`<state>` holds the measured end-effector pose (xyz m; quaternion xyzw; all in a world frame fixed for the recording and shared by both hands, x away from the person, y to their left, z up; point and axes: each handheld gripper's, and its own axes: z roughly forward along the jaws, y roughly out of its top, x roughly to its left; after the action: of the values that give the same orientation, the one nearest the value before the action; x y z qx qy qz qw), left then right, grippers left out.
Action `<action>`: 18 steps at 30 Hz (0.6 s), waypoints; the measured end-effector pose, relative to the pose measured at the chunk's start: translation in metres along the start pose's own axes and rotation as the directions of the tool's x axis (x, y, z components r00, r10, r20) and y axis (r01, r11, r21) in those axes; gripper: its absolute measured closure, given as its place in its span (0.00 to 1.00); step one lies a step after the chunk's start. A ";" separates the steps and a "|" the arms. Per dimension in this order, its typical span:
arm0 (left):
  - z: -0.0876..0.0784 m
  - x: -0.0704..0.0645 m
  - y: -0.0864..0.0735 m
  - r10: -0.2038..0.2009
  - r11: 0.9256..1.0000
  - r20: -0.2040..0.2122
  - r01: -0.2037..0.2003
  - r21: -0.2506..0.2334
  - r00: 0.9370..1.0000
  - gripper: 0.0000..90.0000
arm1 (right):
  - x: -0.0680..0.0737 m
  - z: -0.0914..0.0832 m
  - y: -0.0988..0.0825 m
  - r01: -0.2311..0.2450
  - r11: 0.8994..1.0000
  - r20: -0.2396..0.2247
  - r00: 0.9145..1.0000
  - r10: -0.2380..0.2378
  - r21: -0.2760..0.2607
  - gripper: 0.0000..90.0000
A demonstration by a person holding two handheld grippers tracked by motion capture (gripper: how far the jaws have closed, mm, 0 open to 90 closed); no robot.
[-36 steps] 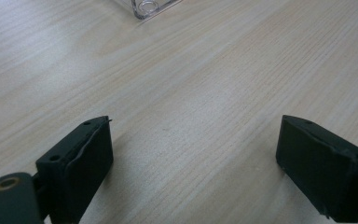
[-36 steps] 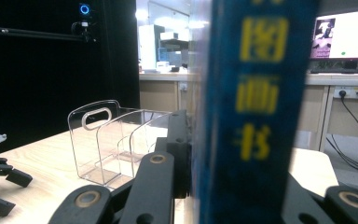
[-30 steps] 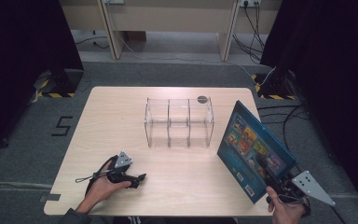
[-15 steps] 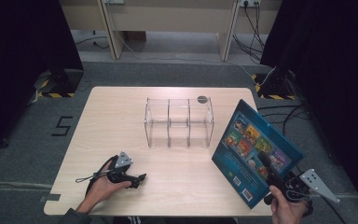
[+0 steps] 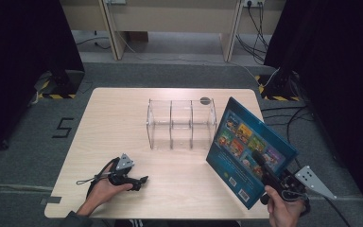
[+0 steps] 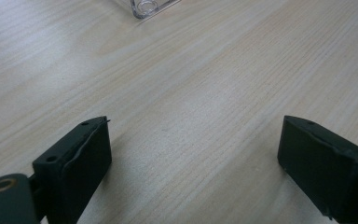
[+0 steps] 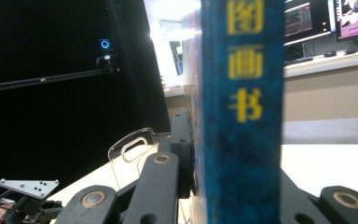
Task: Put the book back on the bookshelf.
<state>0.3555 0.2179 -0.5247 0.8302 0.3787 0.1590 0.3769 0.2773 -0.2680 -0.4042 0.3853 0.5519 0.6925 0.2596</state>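
Note:
A blue picture book (image 5: 248, 146) with cartoon panels on its cover hangs tilted over the table's front right corner. My right gripper (image 5: 257, 160) is shut on its lower edge. In the right gripper view the book's spine (image 7: 242, 116) with yellow characters stands upright between the black jaws of that gripper (image 7: 233, 177). My left gripper (image 5: 142, 181) lies on the table at the front left, in a hand. Its jaws stand wide apart over bare wood in the left gripper view (image 6: 193, 135), with nothing between them.
A clear three-bay rack (image 5: 182, 124) stands at the middle of the light wooden table (image 5: 113, 118), with a small dark disc (image 5: 205, 100) behind it. A corner of the rack (image 6: 144, 7) shows ahead of the left jaws. Black curtains flank the table.
The right hand has raised the book slightly and carried it a little left, toward the rack. The left gripper has stayed where it was.

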 end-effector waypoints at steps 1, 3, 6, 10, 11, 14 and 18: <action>0.000 0.000 0.000 -0.001 1.000 0.001 0.001 -0.001 1.000 0.10 | 0.001 0.003 0.001 -0.002 1.000 -0.003 1.000 0.002 -0.001 0.91; -0.001 0.002 -0.001 0.000 1.000 -0.001 0.000 0.000 1.000 0.10 | 0.002 0.008 0.002 -0.002 1.000 -0.007 1.000 0.002 -0.003 0.91; -0.002 0.004 -0.002 -0.004 1.000 -0.004 0.004 -0.001 1.000 0.10 | 0.005 0.015 0.004 -0.004 1.000 -0.011 1.000 0.004 0.000 0.91; -0.003 0.006 -0.002 -0.001 1.000 -0.002 0.001 0.000 1.000 0.10 | 0.008 0.026 0.008 0.001 1.000 -0.013 1.000 -0.001 -0.006 0.91; -0.003 0.007 -0.002 -0.001 1.000 -0.001 0.001 0.000 1.000 0.10 | 0.008 0.028 0.009 0.004 1.000 -0.013 1.000 -0.004 -0.006 0.91; -0.003 0.010 -0.003 -0.011 1.000 -0.012 0.011 0.004 1.000 0.08 | 0.008 0.035 0.011 0.006 1.000 -0.008 1.000 -0.006 -0.013 0.91; -0.003 0.012 -0.003 -0.012 1.000 -0.014 0.012 0.005 1.000 0.07 | 0.009 0.044 0.013 0.011 1.000 0.000 1.000 -0.011 -0.017 0.91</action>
<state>0.3597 0.2299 -0.5250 0.8276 0.3867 0.1617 0.3733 0.3093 -0.2399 -0.3850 0.3799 0.5481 0.6959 0.2664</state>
